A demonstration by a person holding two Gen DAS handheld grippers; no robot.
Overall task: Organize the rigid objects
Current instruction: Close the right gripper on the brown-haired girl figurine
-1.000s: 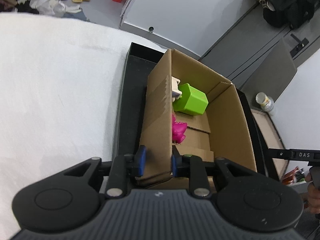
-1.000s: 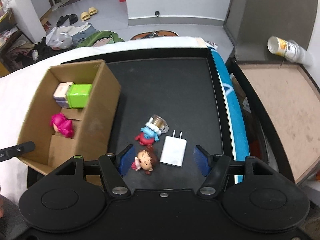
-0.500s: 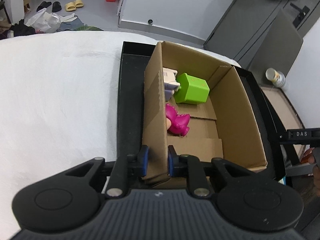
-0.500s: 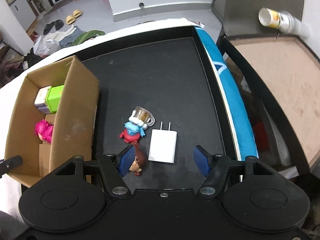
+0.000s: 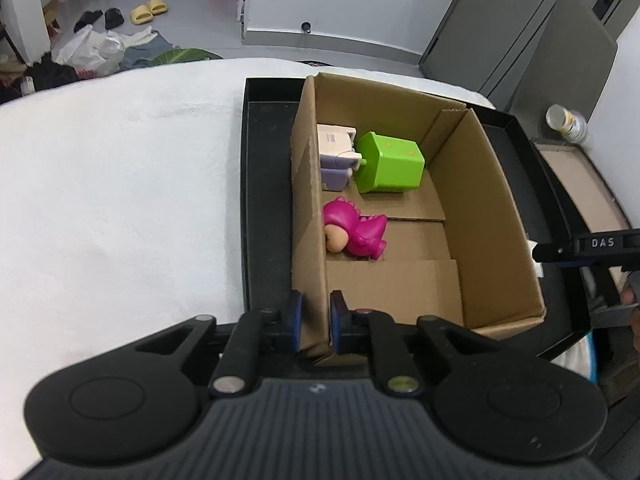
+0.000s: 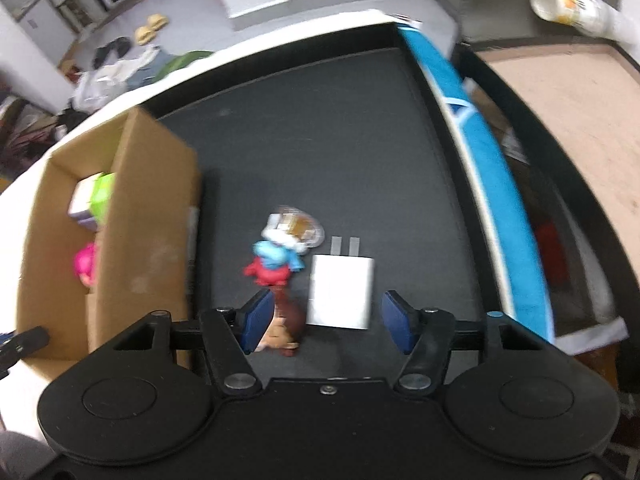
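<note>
The left tool (image 5: 316,322) is clamped on the cardboard box (image 5: 496,216) wall. The right tool (image 6: 327,323), jaws closing but apart, straddles the white charger (image 6: 341,291): light, hard, smooth, best pinched across its flat sides.

Left gripper (image 5: 315,322): pointing steeply down, jaws clamped on a cardboard wall between the blue pads. Right gripper (image 6: 327,322): pointing steeply down, jaws partly apart and just closing, blue pads (image 6: 258,316) pressing on nothing.

Left claw (image 5: 316,322) on box wall (image 5: 308,216)
</note>
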